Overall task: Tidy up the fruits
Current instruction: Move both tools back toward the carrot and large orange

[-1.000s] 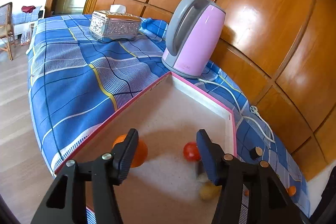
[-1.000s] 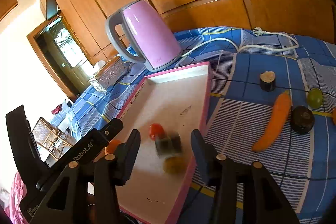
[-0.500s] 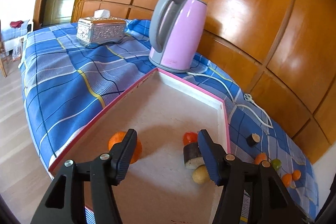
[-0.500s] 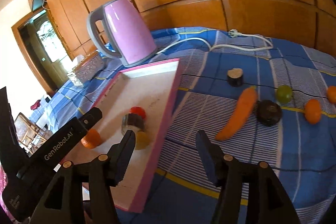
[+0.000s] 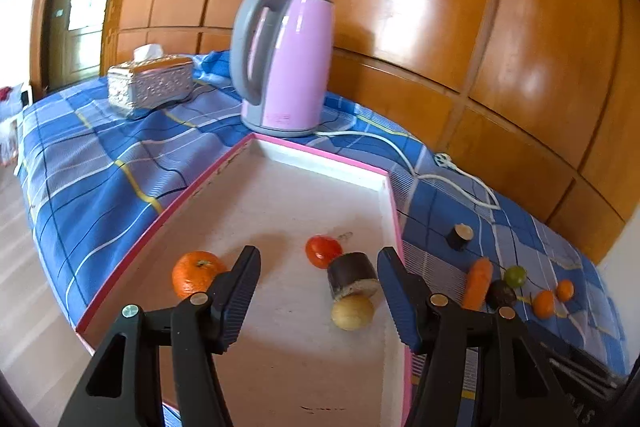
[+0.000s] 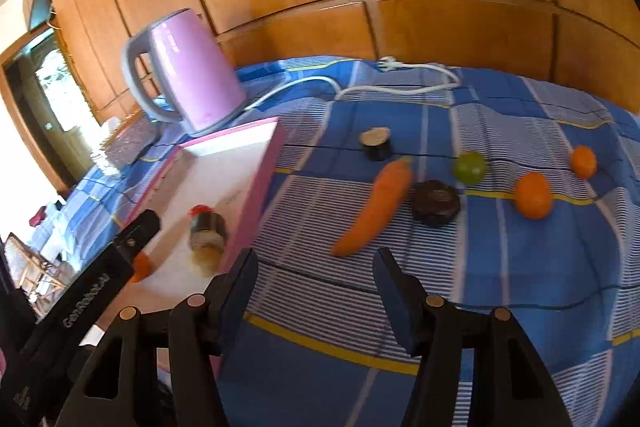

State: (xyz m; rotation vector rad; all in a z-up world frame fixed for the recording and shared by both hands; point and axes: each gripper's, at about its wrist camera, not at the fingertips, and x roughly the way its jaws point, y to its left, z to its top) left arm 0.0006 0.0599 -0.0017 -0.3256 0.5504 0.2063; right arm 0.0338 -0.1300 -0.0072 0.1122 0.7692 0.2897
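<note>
Fruit sits in two groups on the blue plaid cloth (image 6: 520,267) that covers the surface. Inside the pink-rimmed tray (image 5: 320,157) lie a mandarin (image 5: 194,273) near its left wall, a small tomato (image 5: 323,251), a dark cut eggplant piece (image 5: 352,275) touching the tomato, and a pale yellow potato-like piece (image 5: 353,311) just below the eggplant piece. Out on the cloth to the right of the tray lie a carrot (image 6: 376,205), a dark round fruit (image 6: 436,202) just beside it, a second cut eggplant stub (image 6: 375,143) farther back, a green lime (image 6: 470,167) and two oranges (image 6: 533,195), the smaller one (image 6: 583,161) nearer the wall. The left tongs (image 5: 318,297) hover over the near end of the tray, released, with nothing between the pads; the eggplant piece and yellow piece show in the gap but untouched. The right tongs (image 6: 312,293) hang over the cloth just right of the tray's rim, also released and empty, the carrot's tip ahead of them. A pink kettle (image 5: 288,63) stands behind the tray, its white cord (image 6: 400,83) trailing along the wooden wall panels, and a silver tissue box (image 5: 150,85) sits farther left.
</note>
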